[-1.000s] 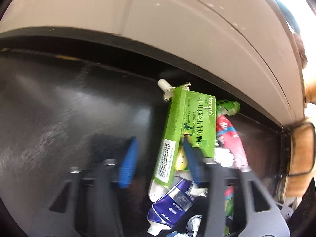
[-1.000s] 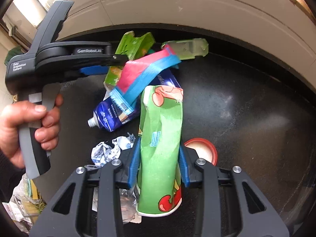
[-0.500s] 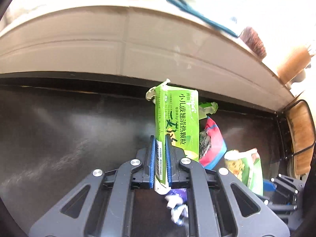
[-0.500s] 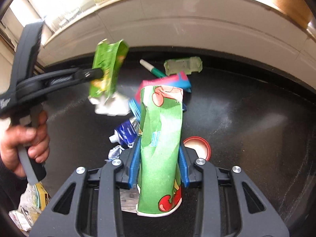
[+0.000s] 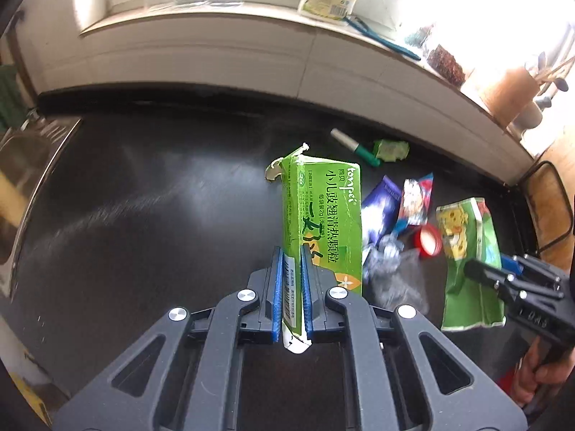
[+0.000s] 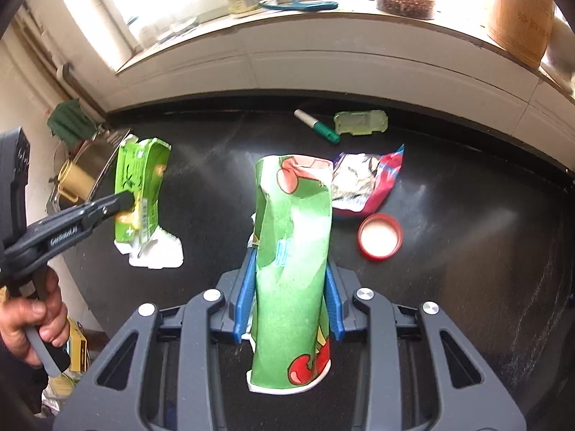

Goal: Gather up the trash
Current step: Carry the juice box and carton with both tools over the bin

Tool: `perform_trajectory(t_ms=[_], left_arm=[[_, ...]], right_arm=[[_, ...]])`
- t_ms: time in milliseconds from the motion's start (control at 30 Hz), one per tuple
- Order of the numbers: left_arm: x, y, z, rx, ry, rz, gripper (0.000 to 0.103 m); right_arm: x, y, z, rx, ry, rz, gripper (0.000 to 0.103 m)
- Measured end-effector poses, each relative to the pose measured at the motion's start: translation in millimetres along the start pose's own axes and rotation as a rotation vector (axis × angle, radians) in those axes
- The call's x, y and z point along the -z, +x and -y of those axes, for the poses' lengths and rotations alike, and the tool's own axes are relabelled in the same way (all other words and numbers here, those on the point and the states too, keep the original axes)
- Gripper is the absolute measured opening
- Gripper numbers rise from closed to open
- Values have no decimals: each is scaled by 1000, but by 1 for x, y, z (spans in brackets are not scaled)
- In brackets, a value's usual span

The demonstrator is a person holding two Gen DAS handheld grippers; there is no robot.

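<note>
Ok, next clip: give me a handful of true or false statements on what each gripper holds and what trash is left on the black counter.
1. The left gripper is shut on a flattened green box. True.
2. The right gripper is empty. False: it clamps a crushed green paper cup.
3. A red lid lies on the counter with its white inside up. True.
4. The green-capped marker is held in a gripper. False: it lies on the counter near the back wall.
5. Both held items are lifted clear of the counter. True.
</note>
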State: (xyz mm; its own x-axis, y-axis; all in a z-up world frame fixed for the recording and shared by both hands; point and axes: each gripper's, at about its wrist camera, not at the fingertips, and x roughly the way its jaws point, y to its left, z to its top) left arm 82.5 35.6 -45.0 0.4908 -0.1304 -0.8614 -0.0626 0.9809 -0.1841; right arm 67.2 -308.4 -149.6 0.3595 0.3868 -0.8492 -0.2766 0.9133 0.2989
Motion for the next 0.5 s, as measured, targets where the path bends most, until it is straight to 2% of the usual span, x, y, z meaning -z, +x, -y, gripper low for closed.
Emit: perform_trajectory(t_ms=[267, 500], left_arm=[[60, -35, -30, -54, -12, -4, 9], [98, -70, -72, -131, -84, 31, 9]], right_arm=[[17, 0, -42, -15, -75, -13, 35], [22, 11, -115, -86, -202, -34, 35]])
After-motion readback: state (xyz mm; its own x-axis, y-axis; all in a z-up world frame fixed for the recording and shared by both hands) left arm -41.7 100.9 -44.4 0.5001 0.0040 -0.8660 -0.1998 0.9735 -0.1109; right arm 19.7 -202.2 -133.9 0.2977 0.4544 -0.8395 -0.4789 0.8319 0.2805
